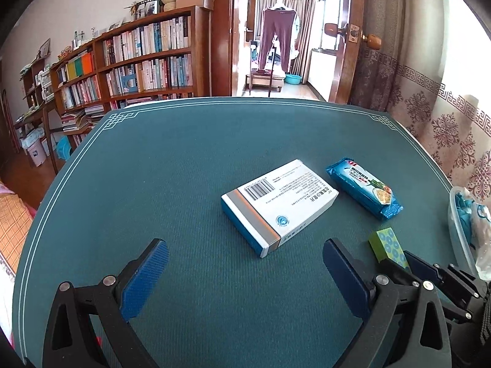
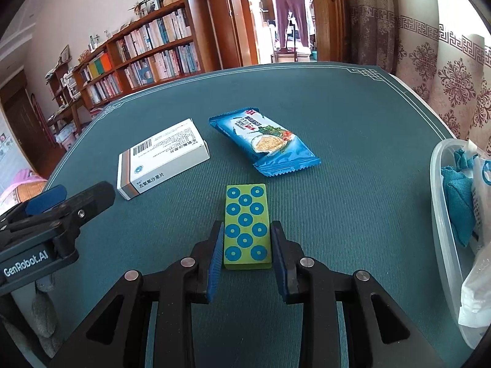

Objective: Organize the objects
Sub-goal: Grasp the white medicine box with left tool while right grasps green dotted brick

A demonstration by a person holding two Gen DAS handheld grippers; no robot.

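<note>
Table [image 2: 353, 116]: dark green mat with a white line border, carries everything. Three loose items on it, all apart from one another.

Clear plastic bin [image 2: 442, 214] at the table's right edge. Already holds a teal cloth item [image 2: 457, 202] and white plastic bags [image 2: 478, 291]. Judged: this is the collection container, so part of the sorting is done and three items remain outside.

White medicine box [image 1: 277, 204], lying flat, barcode face up, left of centre. Untouched by either tool.

Blue cracker packet [image 2: 264, 142], flat, just beyond and to the right of the box. Also untouched.

Green block with blue rings [image 2: 248, 225], flat on the mat, nearest the right tool and well left of the bin.

Right tongs [image 2: 247, 251]: blue pads sit along both long sides of the block's near half. Contact looks close, but a firm pinch cannot be confirmed; block not lifted.

Left tongs [image 1: 245, 279]: spread wide, holding nothing, hovering low just in front of the medicine box.

Obstructions: the left tool sits close on the right tool's left side, so crowding is possible. The path from block to bin appears free; the bags inside limit space there.
</note>
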